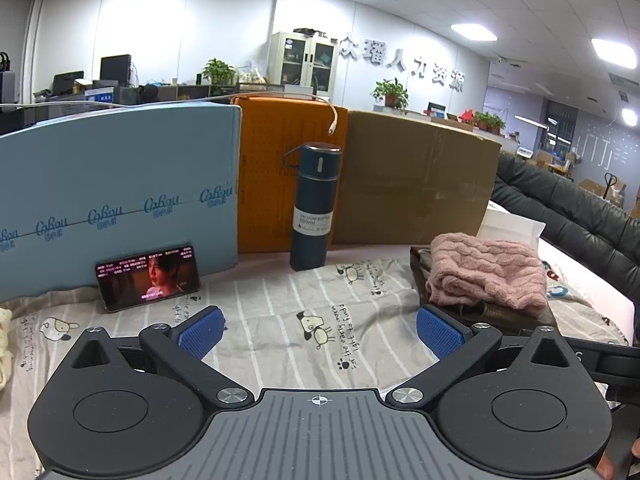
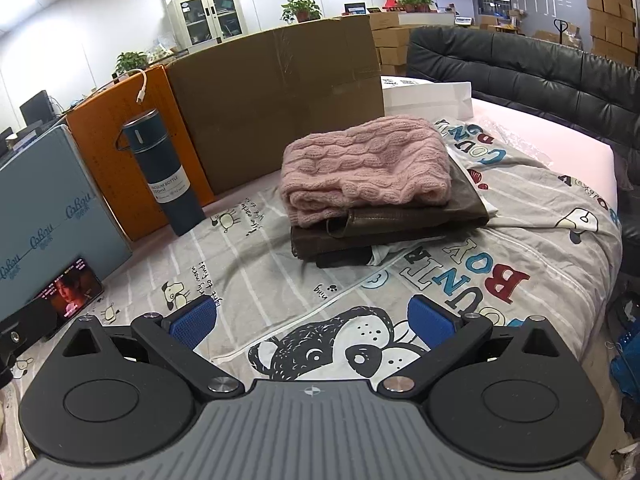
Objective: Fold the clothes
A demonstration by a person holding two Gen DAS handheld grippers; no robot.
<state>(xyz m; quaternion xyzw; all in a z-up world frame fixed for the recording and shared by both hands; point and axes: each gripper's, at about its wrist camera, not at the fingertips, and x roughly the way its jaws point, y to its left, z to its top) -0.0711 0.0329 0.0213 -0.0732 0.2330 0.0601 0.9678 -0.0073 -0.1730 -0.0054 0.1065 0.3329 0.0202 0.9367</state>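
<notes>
Left gripper [image 1: 320, 330]: jaws spread wide, blue pads far apart; nothing between them; it hangs over the bare grey sheet [image 1: 280, 300], not touching any clothing.
Right gripper [image 2: 312, 322]: also wide open and empty; the printed cartoon dog [image 2: 340, 352] on the sheet shows between its pads.
Pink knit sweater [image 2: 360, 168]: folded into a thick bundle; at about 1 o'clock from the right gripper, 2 o'clock from the left one; it lies on top of the stack, well apart from both tools.
Dark brown garment [image 2: 400, 224]: folded flat directly under the sweater, touching it; its edges stick out at the near and right sides; a white piece [image 2: 388, 252] peeks out beneath it, what it is cannot be told.
Cream fabric [image 1: 5, 344]: a small piece at the left view's 9 o'clock edge; too little shows to say what garment it is.
Vacuum bottle [image 1: 314, 208]: dark blue, upright, at 12 o'clock from the left gripper; just in front of the orange box [image 1: 264, 176].
Phone [image 1: 148, 276]: at 11 o'clock, propped on its long edge against the light blue box [image 1: 120, 184]; screen lit.
Brown carton [image 1: 412, 184]: standing at the far edge of the bed, behind the stack; at about 1 o'clock in the left view.
Black headboard [image 2: 520, 68]: padded; at 2 o'clock in the right view.
</notes>
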